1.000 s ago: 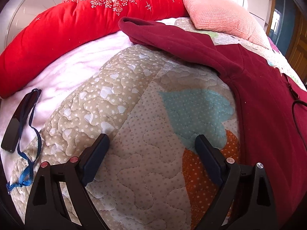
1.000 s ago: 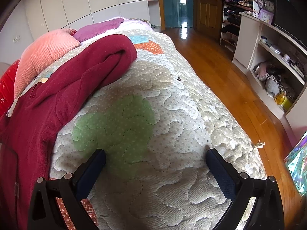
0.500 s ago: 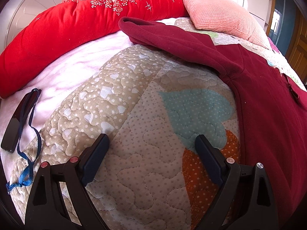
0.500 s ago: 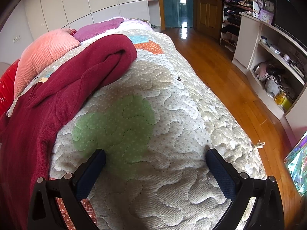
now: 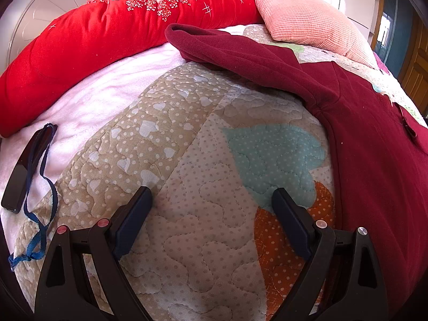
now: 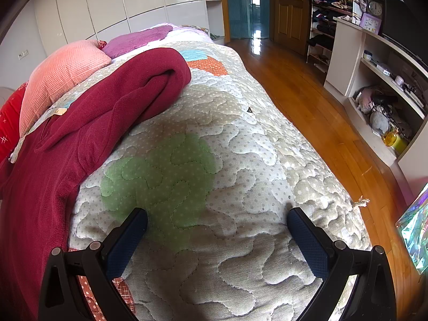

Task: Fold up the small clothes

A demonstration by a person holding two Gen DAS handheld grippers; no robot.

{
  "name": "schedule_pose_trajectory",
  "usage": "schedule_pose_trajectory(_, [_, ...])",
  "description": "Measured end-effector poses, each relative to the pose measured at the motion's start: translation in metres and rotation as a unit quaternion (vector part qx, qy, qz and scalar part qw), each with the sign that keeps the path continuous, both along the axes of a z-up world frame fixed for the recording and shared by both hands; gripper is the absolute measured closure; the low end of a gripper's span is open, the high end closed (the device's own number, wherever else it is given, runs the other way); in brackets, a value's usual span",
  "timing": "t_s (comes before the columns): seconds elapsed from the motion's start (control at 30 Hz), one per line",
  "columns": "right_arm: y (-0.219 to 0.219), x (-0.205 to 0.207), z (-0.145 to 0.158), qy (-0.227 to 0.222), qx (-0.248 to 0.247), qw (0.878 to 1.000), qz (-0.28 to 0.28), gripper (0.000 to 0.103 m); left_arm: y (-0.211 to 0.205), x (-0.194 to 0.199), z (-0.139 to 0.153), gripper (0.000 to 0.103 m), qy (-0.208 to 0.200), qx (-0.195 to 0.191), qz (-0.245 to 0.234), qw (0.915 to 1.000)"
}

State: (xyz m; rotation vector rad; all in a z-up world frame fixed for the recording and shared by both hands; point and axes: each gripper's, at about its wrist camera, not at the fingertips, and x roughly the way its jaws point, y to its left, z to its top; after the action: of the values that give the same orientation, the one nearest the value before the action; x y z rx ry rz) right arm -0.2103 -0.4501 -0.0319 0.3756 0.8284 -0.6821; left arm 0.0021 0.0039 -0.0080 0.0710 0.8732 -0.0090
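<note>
A dark red fleece jacket (image 5: 374, 139) lies spread on the quilted bed cover (image 5: 203, 214); one sleeve (image 5: 230, 50) reaches toward the red pillow. In the right wrist view the jacket (image 6: 53, 160) lies at the left, its other sleeve (image 6: 149, 80) stretched toward the bed's far end. My left gripper (image 5: 211, 198) is open and empty just above the quilt, left of the jacket. My right gripper (image 6: 216, 219) is open and empty above the quilt (image 6: 240, 187), right of the jacket.
A long red pillow (image 5: 107, 26) and a pink cushion (image 5: 299, 18) lie at the bed's head. A black phone (image 5: 24, 171) with a blue strap (image 5: 40, 214) lies on the white sheet at left. Wooden floor (image 6: 321, 112) and a shelf unit (image 6: 379, 85) are right of the bed.
A thin dark cord seen over the jacket at the right edge of the left wrist view one second ago is gone. Both grippers have hardly moved.
</note>
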Motion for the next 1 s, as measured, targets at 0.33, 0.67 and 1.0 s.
schedule_pose_trajectory(0.33, [0.000,-0.002,0.001,0.002,0.000,1.000,-0.001,0.000,0.000,0.000,0.000,0.011,-0.004,-0.001,0.000,1.0000])
schedule_pose_trajectory(0.67, [-0.003,-0.010,0.002,0.003,0.000,1.000,0.000,0.000,0.000,0.000,0.000,0.011,-0.006,-0.001,0.000,1.0000])
schedule_pose_trajectory(1.0, [-0.003,-0.012,0.002,0.005,0.000,1.000,-0.002,0.000,0.001,0.000,0.000,0.011,-0.007,-0.001,0.000,1.0000])
